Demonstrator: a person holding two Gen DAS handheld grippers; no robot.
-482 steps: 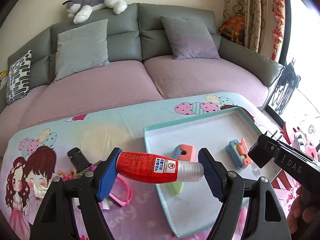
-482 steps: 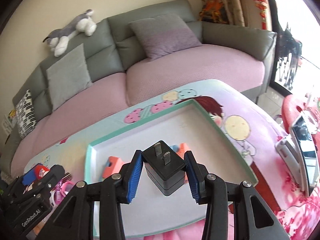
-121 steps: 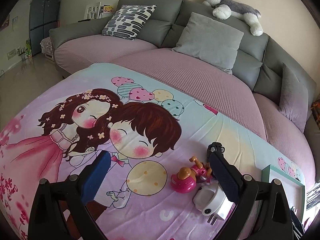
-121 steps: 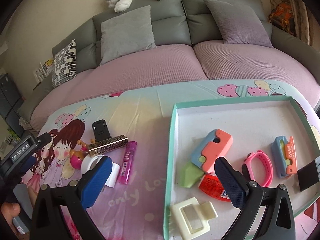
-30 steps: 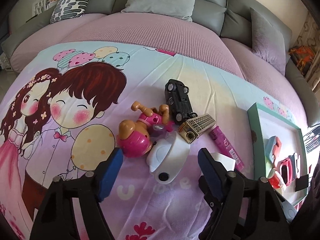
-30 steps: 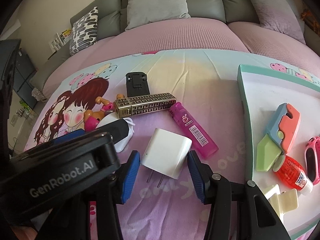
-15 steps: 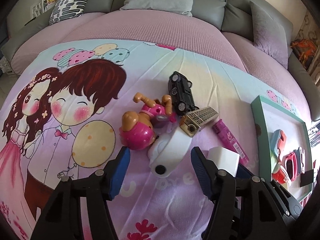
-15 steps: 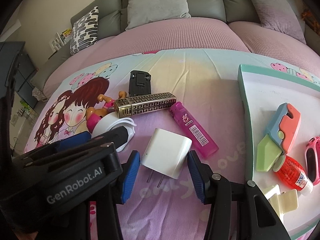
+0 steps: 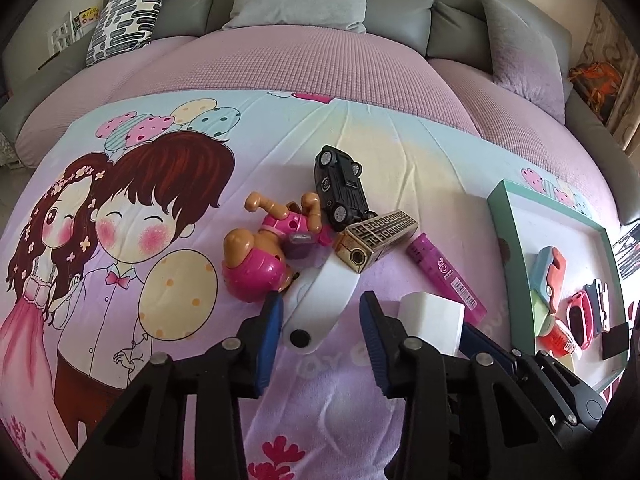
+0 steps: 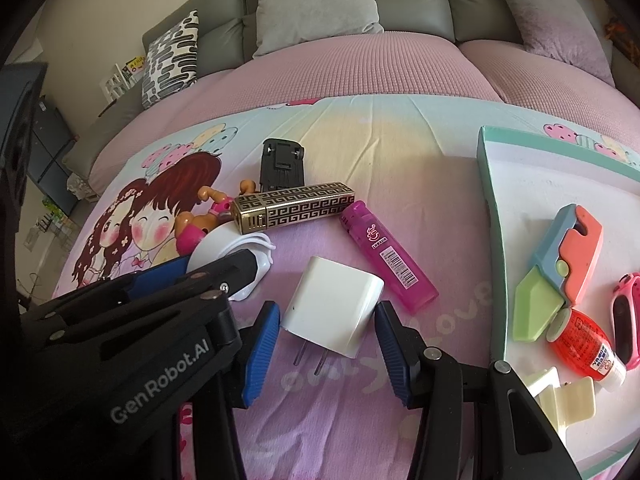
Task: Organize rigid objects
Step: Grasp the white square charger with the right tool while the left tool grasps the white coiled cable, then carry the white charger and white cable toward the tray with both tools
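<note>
Left hand-held gripper (image 9: 320, 320): jaws being closed around the white reel (image 9: 318, 304), narrowed from a wide spread (left pad touching it).
Red bottle (image 10: 586, 344): carried earlier, now laid in the tray (image 10: 486, 168).

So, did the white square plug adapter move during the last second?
No. The white square plug adapter lies at the same place beside the pink lighter, between the right gripper's fingers.

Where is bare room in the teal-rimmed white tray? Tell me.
Free: the far half of the teal-rimmed white tray, beyond the blue-and-orange folding toy. Crowded: its near corner, with the red glue bottle, pink wristband and cream plastic clip.
</note>
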